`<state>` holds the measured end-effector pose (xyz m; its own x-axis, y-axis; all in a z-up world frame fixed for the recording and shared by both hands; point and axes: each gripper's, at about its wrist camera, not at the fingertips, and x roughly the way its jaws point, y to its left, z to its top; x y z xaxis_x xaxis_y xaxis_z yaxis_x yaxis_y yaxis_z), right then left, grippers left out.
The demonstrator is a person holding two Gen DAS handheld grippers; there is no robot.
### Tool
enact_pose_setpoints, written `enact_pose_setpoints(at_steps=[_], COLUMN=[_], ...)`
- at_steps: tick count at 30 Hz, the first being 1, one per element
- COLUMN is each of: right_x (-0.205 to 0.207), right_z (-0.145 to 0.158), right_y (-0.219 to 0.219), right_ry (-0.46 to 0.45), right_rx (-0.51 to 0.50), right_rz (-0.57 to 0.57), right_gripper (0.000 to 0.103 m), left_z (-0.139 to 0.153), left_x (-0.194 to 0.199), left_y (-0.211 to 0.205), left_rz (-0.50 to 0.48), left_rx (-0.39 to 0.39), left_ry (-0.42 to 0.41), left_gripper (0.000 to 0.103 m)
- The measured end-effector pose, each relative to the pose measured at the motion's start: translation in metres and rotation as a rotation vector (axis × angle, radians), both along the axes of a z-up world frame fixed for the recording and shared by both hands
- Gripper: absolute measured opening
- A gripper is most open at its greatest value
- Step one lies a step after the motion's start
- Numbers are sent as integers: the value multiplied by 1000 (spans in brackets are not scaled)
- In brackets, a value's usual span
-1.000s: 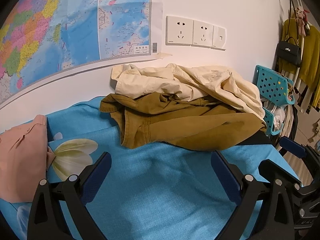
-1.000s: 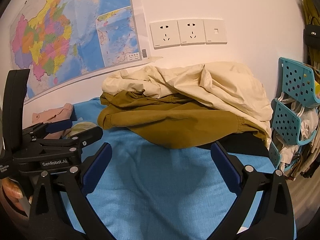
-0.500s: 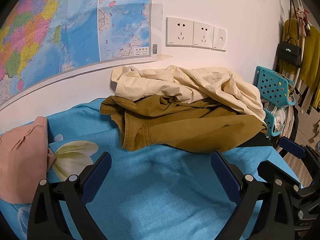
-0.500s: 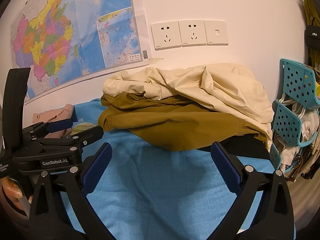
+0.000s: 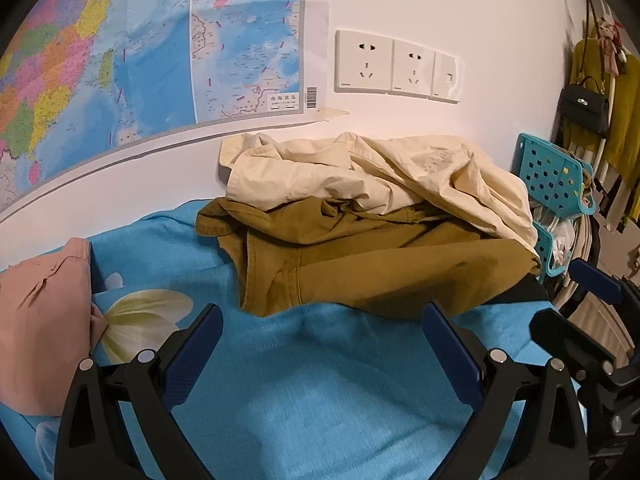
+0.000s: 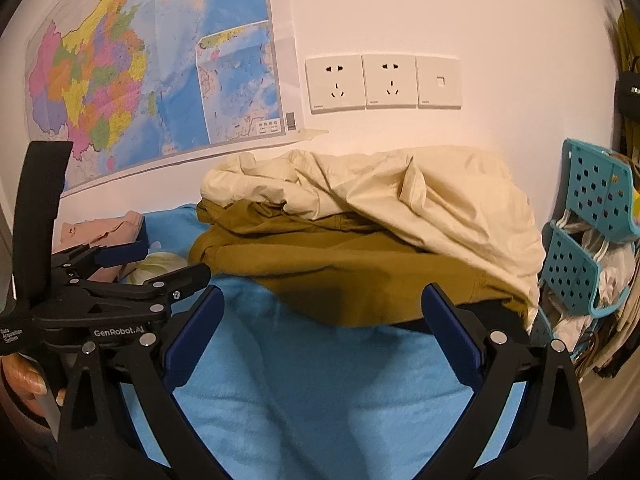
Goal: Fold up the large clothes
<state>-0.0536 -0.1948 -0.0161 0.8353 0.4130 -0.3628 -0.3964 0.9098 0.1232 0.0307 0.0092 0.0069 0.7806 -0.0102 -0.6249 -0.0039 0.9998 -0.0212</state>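
An olive-brown garment point(image 5: 372, 264) point(image 6: 360, 276) lies crumpled on the blue bed cover, with a cream garment point(image 5: 380, 176) point(image 6: 404, 200) heaped on it against the wall. A black cloth point(image 6: 472, 316) peeks out under the olive one. A folded pink garment point(image 5: 40, 320) point(image 6: 104, 232) lies at the left. My left gripper point(image 5: 320, 348) is open above the bare blue cover, just short of the olive garment's near edge. My right gripper point(image 6: 320, 332) is open too, nothing between its fingers, close to the olive garment's front fold. The left gripper point(image 6: 160, 264) also shows at the left of the right wrist view, held by a hand point(image 6: 24, 384).
A blue bed cover point(image 5: 320, 400) with a pale flower print point(image 5: 140, 316) spreads below. A map point(image 5: 140, 60) and wall sockets point(image 5: 396, 66) hang on the white wall. Teal perforated baskets point(image 6: 588, 232) and hanging clothes with a black bag point(image 5: 586, 106) stand at the right.
Both views have shifted slightly: the pile of clothes sits a little lower and nearer in the frames. Both grippers stay open and empty.
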Motion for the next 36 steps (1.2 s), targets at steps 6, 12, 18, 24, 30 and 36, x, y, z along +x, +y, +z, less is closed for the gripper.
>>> enact_pose_setpoints(at_steps=[6,12,18,24,30,36], right_x=[18,64,120,162,181,179], right_z=[6,11,20,20,16,41], right_y=[4,17,33,46,62,21], right_ry=[-27,-43,-58,-37,-44,-23], right_rx=[-62,-165,-240,-281,-387,-290], right_rz=[9,25,45,47,59,85], right_gripper=[97,97,87,81,54,8], left_z=[-5,-11,-14,-19,-26,-29], left_x=[24,48,70,85,93,97], left_y=[5,13,20,24,26,29], left_rz=[7,36,72,88,96,104], left_rx=[-19,-29,-32,-33,-25,-11], left_ry=[35,50,49,62,73,72], left_gripper=[96,96,96,96,96,96])
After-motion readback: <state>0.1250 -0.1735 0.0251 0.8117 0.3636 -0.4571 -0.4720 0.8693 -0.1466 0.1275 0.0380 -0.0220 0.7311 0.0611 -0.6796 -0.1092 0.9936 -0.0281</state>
